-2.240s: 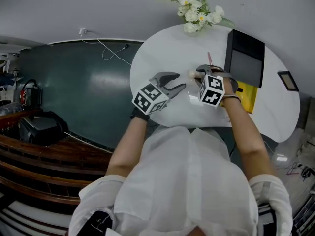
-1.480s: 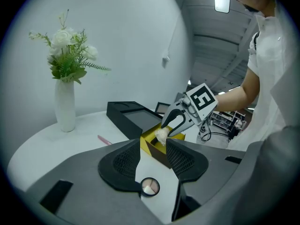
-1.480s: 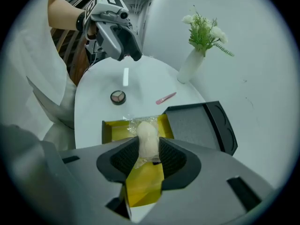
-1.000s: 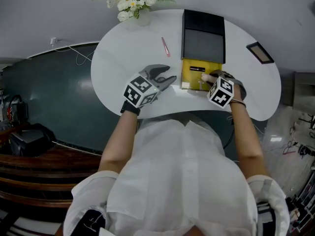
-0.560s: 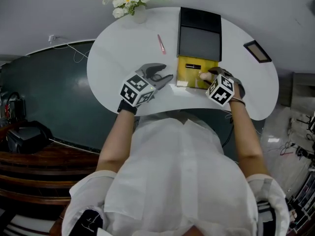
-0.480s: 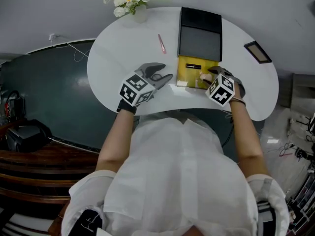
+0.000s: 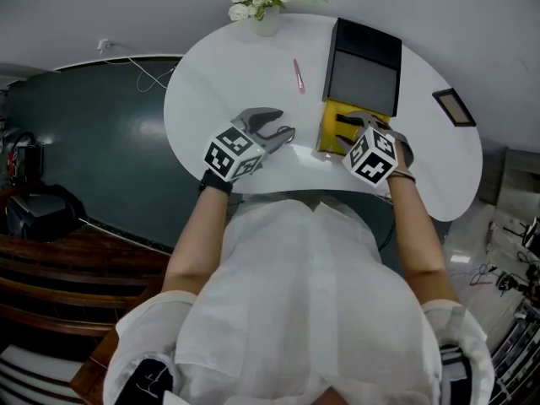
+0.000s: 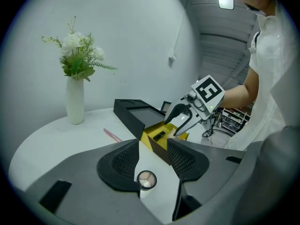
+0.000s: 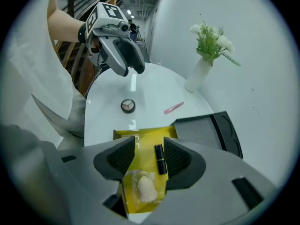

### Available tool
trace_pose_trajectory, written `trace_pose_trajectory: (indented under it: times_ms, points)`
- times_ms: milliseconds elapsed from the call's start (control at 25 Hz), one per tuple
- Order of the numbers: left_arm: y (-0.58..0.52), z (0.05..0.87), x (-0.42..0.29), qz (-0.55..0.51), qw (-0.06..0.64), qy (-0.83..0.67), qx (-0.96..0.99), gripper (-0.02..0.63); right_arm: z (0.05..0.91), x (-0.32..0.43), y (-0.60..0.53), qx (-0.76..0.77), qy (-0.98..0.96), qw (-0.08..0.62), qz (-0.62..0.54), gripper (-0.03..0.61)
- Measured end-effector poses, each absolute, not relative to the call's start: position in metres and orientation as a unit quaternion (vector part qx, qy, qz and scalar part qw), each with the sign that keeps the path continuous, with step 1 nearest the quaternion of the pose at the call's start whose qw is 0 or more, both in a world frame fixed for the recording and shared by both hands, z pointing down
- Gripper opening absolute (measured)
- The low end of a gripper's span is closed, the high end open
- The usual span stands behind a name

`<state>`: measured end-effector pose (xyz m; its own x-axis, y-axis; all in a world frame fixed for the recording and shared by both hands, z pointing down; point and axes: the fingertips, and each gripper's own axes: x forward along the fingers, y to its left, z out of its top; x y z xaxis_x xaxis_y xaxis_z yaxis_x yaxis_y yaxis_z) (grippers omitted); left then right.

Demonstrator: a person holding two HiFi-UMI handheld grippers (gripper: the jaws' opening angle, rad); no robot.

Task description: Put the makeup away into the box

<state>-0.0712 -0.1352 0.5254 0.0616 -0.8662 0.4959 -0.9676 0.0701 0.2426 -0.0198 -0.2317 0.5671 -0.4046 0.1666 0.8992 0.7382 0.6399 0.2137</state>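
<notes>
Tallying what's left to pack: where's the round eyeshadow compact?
Right gripper view: the compact lies on the white table just past the yellow box, left of the pink stick.

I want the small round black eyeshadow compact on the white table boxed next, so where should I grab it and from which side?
Take the small round black eyeshadow compact across its outer rim, coming straight down from above, one jaw each side. It lies flat and low on the white table, pans up, so only the round edge offers purchase.
</notes>
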Motion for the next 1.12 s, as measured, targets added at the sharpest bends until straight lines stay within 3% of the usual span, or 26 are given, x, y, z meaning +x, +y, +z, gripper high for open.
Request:
trace_pose_trajectory:
  times_ms: [360, 1120]
  points:
    - [-0.092, 0.526, -0.1, 0.082, 0.282, -0.695, 0.657, 0.193, 0.575, -0.053, -0.143, -0.366, -0.752, 0.443, -0.324, 0.211]
    - [-0.035, 0.534, -0.147, 0.077, 0.296, -0.677, 0.669, 0.195, 0.647, -0.068, -0.087, -0.391, -0.684, 0.521, -0.328, 0.229]
